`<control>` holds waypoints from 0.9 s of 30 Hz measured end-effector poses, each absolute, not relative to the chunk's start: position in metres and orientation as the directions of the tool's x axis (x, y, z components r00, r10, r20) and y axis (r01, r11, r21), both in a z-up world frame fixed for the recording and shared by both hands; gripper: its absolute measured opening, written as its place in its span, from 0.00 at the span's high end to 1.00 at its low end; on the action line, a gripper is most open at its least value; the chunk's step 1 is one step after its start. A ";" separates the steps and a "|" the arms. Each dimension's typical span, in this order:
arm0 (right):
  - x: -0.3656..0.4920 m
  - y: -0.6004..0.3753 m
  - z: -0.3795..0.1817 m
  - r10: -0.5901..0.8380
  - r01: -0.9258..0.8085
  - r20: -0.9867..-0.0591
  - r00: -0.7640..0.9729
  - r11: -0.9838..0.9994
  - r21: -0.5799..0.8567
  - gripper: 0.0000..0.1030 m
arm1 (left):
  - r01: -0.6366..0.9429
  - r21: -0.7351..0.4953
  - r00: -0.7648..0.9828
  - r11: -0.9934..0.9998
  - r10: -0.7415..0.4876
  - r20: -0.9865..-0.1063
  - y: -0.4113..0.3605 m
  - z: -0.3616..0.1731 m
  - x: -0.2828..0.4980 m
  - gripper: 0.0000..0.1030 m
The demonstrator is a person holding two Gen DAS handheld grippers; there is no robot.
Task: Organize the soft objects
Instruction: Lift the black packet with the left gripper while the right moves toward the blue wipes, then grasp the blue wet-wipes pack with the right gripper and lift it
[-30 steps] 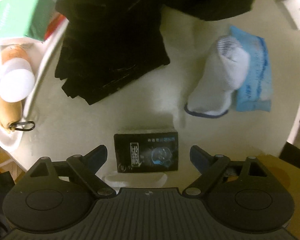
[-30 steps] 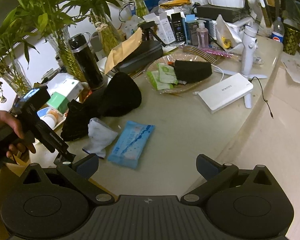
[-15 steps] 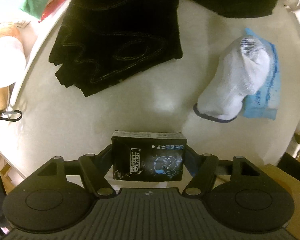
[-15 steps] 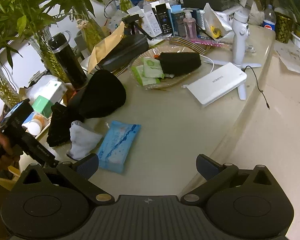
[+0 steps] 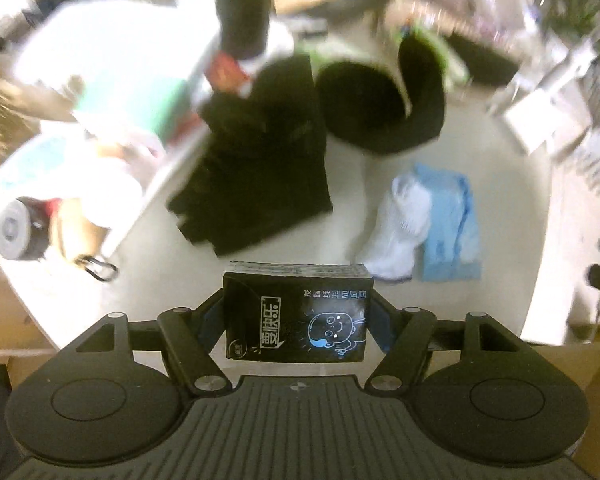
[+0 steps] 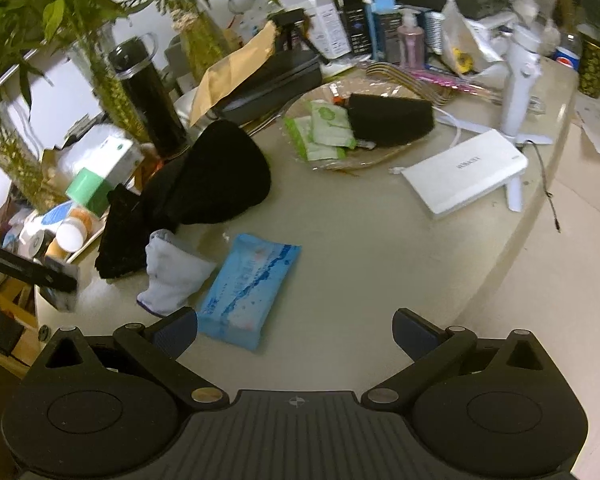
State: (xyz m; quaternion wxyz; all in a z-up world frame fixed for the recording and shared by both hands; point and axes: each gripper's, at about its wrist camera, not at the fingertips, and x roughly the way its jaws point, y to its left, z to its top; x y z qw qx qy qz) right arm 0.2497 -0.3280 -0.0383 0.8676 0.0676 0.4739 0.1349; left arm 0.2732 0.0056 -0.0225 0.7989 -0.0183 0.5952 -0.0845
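My left gripper (image 5: 296, 316) is shut on a small black tissue pack (image 5: 296, 312) with a blue cartoon face, held above the table. Ahead of it lie a folded black cloth (image 5: 260, 176), a black hat (image 5: 380, 104), a white sock (image 5: 400, 228) and a blue wet-wipe pack (image 5: 454, 224). My right gripper (image 6: 296, 332) is open and empty, just short of the blue wet-wipe pack (image 6: 248, 284). The white sock (image 6: 172, 276), black cloth (image 6: 124, 232) and black hat (image 6: 216, 184) lie to its left. The left gripper (image 6: 60, 284) shows at the left edge.
A glass plate (image 6: 380, 156) holds green tissue packs (image 6: 324, 128) and a black pouch (image 6: 392, 116). A white power bank (image 6: 464, 176), a black flask (image 6: 148, 96), a white tray of bottles (image 6: 60, 236) and plants crowd the back. The table edge curves at the right.
My left gripper closed on the black tissue pack and lifted it off the table, tilting up and back. My right gripper moved closer to the blue wipe pack.
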 end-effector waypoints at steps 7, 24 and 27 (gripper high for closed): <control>0.276 -0.320 -0.043 0.341 -0.198 -0.838 0.426 0.939 0.282 0.00 | 0.126 -0.137 0.498 0.983 -0.182 -0.848 0.007 0.016 0.238 0.32; 0.350 -0.259 -0.078 0.348 -0.277 -0.923 0.165 0.914 0.295 0.01 | 0.118 -0.135 0.728 0.984 -0.178 -0.662 0.049 0.054 0.142 0.32; 0.366 -0.249 -0.090 0.320 -0.264 -0.937 0.138 0.924 0.277 0.05 | 0.108 -0.145 0.728 0.983 -0.178 -0.662 0.056 0.053 0.133 0.32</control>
